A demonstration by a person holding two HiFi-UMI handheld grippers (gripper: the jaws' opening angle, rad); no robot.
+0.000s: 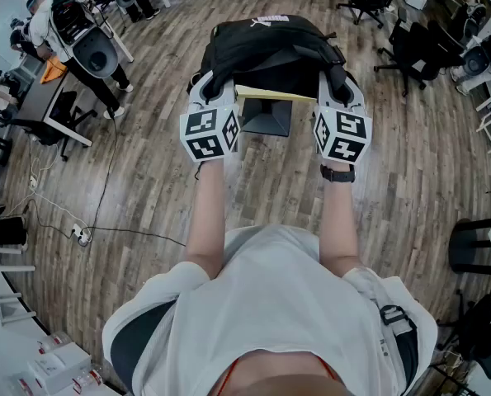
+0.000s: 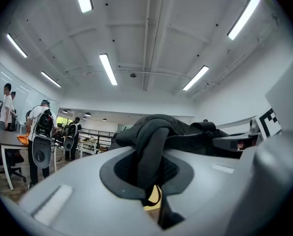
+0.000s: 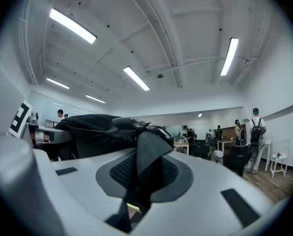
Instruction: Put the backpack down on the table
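Note:
In the head view a black backpack (image 1: 266, 44) hangs in front of me, held up by its straps. My left gripper (image 1: 210, 85) is shut on a strap at the bag's left side, my right gripper (image 1: 341, 89) on a strap at its right. In the left gripper view the dark strap (image 2: 153, 149) runs down between the jaws of the left gripper (image 2: 148, 176). In the right gripper view a webbed strap (image 3: 148, 154) is pinched the same way by the right gripper (image 3: 144, 178). Below the bag stands a small table (image 1: 274, 96) with a pale top; its far part is hidden by the bag.
A person wearing a backpack rig (image 1: 68, 23) stands by desks at the upper left. Black office chairs (image 1: 418, 48) crowd the upper right. A cable (image 1: 105, 196) and power strip lie on the wooden floor at left. White shelving (image 1: 14, 328) sits at the lower left.

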